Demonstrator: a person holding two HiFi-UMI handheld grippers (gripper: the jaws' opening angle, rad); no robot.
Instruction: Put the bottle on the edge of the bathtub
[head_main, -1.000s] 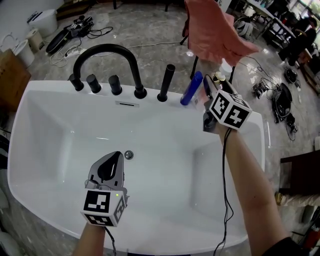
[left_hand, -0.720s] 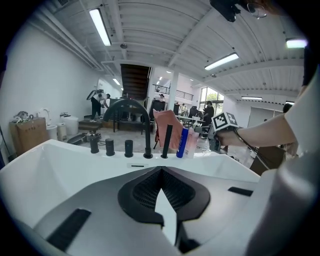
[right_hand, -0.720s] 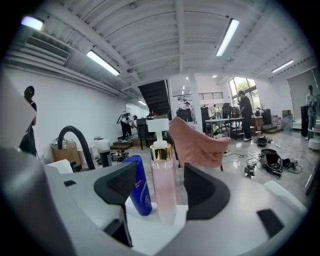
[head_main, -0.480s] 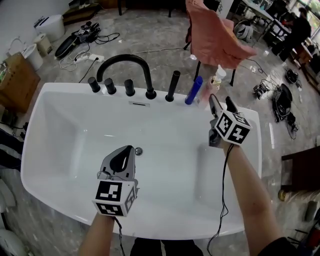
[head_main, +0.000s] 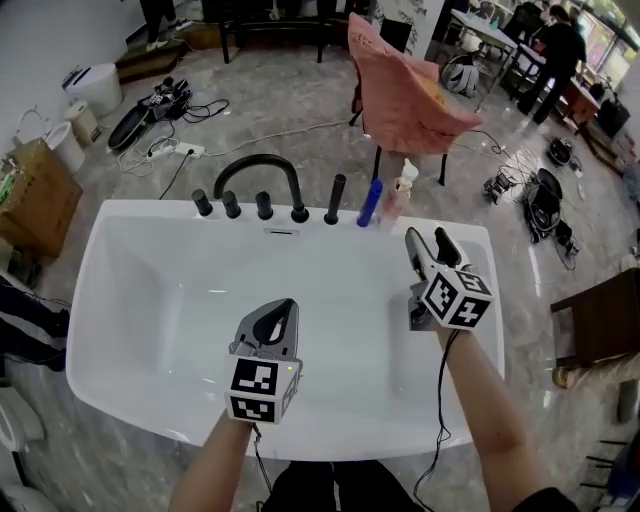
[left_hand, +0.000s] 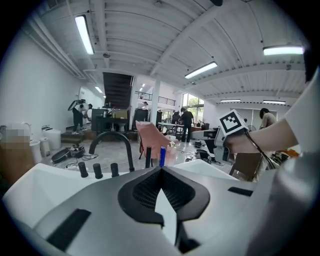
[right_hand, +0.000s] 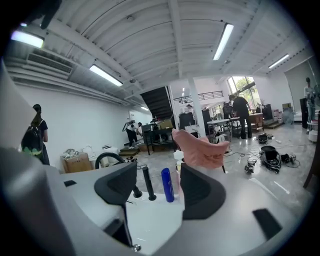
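Note:
A clear pump bottle (head_main: 398, 194) with pinkish liquid stands upright on the far rim of the white bathtub (head_main: 140, 214), just right of a blue bottle (head_main: 369, 202). My right gripper (head_main: 428, 241) hovers over the tub's right side, short of both bottles, open and empty. In the right gripper view (right_hand: 157, 189) the blue bottle (right_hand: 167, 185) shows between the jaws and the pump bottle (right_hand: 178, 168) is partly hidden by the right jaw. My left gripper (head_main: 283, 308) hangs over the tub's middle, shut on nothing; its tips (left_hand: 161, 171) meet.
A black arched faucet (head_main: 262, 166), three knobs and a black hand-shower post (head_main: 333, 200) line the far rim. Behind the tub stands a chair draped with a pink cloth (head_main: 402, 96). Cables and gear lie on the floor; a cardboard box (head_main: 36, 196) sits at left. People stand far back.
My right gripper has drawn back from the pump bottle, which stays standing on the rim. The head view has pulled away, showing the whole tub. The left gripper stayed shut.

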